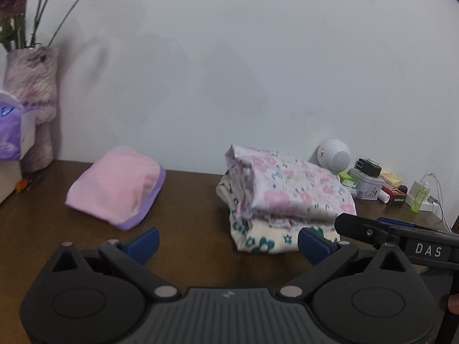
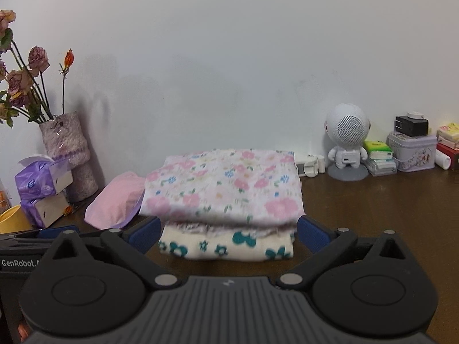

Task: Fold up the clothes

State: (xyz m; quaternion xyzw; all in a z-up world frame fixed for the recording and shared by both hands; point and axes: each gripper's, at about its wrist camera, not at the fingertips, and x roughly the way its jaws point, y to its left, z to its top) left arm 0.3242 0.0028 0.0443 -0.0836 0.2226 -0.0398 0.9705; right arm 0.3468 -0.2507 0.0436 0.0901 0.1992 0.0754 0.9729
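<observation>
Scene: a brown table (image 2: 373, 200) against a pale wall, two hand-held grippers facing the laundry
Progress: folding appears finished; nothing unfolded is in view
Stack: pink-flowered garment (image 2: 223, 186) lies folded on the green-flowered garment (image 2: 226, 246), mid-table
Apart: folded pink garment (image 1: 114, 186) to the stack's left, near the vase (image 2: 68, 154)
Count: three folded pieces, two grippers
Left gripper (image 1: 228, 242): jaws spread wide, empty
Right gripper (image 2: 228, 236): jaws wide, flanking the stack's front edge, gripping nothing
Left to do: seemingly only adding the lone piece to the stack

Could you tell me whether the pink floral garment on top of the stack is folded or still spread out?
Folded: the pink floral garment lies as a compact layered rectangle on the teal-flowered garment.
</observation>
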